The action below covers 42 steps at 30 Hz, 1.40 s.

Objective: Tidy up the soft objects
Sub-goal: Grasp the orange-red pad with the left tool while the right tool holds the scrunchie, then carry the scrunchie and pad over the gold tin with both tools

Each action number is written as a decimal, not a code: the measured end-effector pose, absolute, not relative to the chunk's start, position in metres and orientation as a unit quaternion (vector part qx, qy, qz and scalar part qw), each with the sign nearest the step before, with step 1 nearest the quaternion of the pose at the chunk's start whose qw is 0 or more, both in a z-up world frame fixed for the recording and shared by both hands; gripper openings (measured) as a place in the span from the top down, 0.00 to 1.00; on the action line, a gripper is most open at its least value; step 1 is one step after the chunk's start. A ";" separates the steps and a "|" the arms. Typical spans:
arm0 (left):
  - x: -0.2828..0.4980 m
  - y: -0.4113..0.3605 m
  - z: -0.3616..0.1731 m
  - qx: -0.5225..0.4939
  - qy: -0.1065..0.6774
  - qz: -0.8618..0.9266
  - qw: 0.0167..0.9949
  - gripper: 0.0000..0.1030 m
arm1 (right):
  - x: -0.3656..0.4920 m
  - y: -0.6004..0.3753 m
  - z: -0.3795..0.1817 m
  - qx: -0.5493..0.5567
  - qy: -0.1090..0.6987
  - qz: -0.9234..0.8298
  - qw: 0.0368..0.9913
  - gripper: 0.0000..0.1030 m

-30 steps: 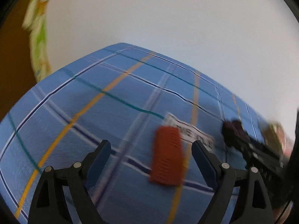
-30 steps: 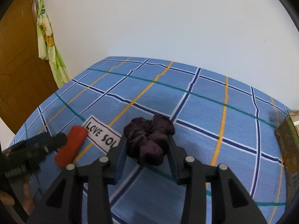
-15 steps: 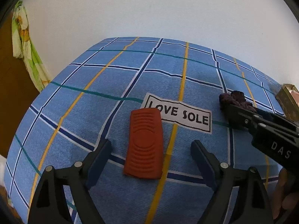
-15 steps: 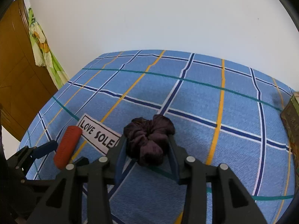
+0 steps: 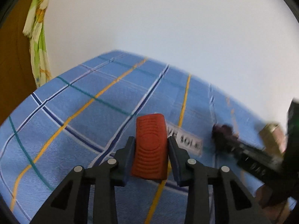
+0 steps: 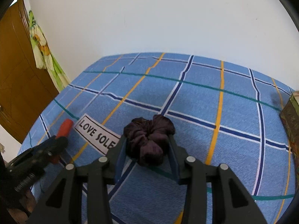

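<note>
Scrunchie: dark maroon scrunchie (image 6: 148,140) sits between right gripper (image 6: 147,145) fingers, pads pinching its sides, bunched fabric bulging out past the tips toward 12 o'clock; whether it is lifted off the sheet, can't tell.
Right gripper: pinching the scrunchie, blue pads (image 6: 119,156) pressed into fabric both sides; in the left wrist view it shows blurred at 3 o'clock (image 5: 222,136).
Orange pad: ribbed orange rubbery pad (image 5: 150,147), long axis pointing to 12 o'clock, lies between left gripper (image 5: 150,149) fingers; both pads against its edges.
Left gripper: jaws closing on the orange pad, contact on both sides; in right wrist view it is at 8 o'clock (image 6: 58,143) with the orange tip (image 6: 64,128) sticking out beyond it.
Label: white card reading LOVE SOLE (image 6: 97,134) flat on the sheet, between the two grippers, just at 10 o'clock of the scrunchie; half hidden behind the orange pad in left view (image 5: 186,141).
Bed sheet: blue plaid sheet (image 6: 196,97), yellow, navy, white, teal lines.
Box: patterned box edge (image 6: 291,119) at 3 o'clock, well apart from the scrunchie.
Background: white wall (image 6: 158,18); wooden door (image 6: 16,74) at 9 o'clock; green floral cloth (image 6: 44,50) hanging beside it.
</note>
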State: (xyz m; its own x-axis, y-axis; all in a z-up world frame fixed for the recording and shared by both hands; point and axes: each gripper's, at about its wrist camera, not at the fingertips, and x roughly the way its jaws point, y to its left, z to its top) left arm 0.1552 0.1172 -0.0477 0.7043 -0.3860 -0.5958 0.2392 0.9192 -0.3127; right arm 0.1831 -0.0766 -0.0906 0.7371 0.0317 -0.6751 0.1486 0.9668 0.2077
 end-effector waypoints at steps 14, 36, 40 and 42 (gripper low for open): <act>0.118 0.092 -0.011 -0.061 0.205 -0.165 0.963 0.64 | 0.131 -0.064 -0.046 0.049 0.187 -0.076 0.978 0.60; 0.091 0.030 0.010 -0.045 0.177 -0.197 0.963 0.63 | 0.047 -0.099 -0.030 0.049 0.117 -0.101 0.987 0.60; 0.088 0.020 0.013 -0.045 0.174 -0.204 0.962 0.63 | 0.036 -0.104 -0.029 0.050 0.113 -0.108 0.987 0.60; 0.088 0.015 0.014 -0.044 0.173 -0.207 0.962 0.63 | 0.032 -0.107 -0.028 0.052 0.112 -0.109 0.986 0.60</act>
State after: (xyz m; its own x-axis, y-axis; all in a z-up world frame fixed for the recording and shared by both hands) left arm 0.0877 0.0148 0.0142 0.8541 -0.4136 -0.3154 0.3832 0.9104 -0.1561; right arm 0.0324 -0.1068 -0.0280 0.9514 -0.2034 -0.2314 0.2266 0.9709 0.0780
